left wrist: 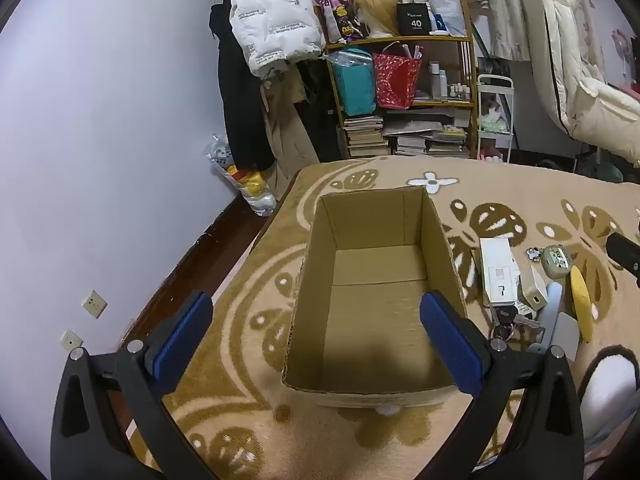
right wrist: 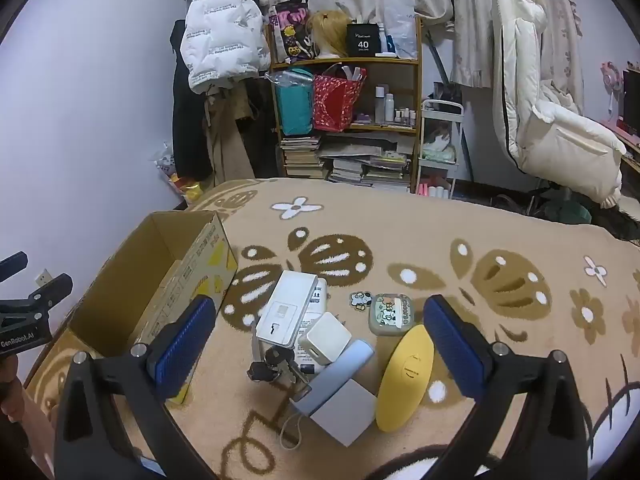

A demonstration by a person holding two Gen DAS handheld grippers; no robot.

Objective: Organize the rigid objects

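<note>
Both grippers are hanging wide apart with nothing between their blue pads. The left gripper (left wrist: pixel 316 328) is tilting down over the open, empty box (left wrist: pixel 376 280) sitting on the patterned blanket (left wrist: pixel 240 360). The right gripper (right wrist: pixel 320 336) is hovering above the cluster lying just right of the box: a white case (right wrist: pixel 286 308), a white charger (right wrist: pixel 325 343), keys (right wrist: pixel 272 364), a blue tube (right wrist: pixel 340 374), a grey card (right wrist: pixel 346 410), a yellow oval (right wrist: pixel 404 378) and a small green pouch (right wrist: pixel 391 314).

Keys (right wrist: pixel 276 364) partly hidden beneath white charger (right wrist: pixel 325 343)
</note>
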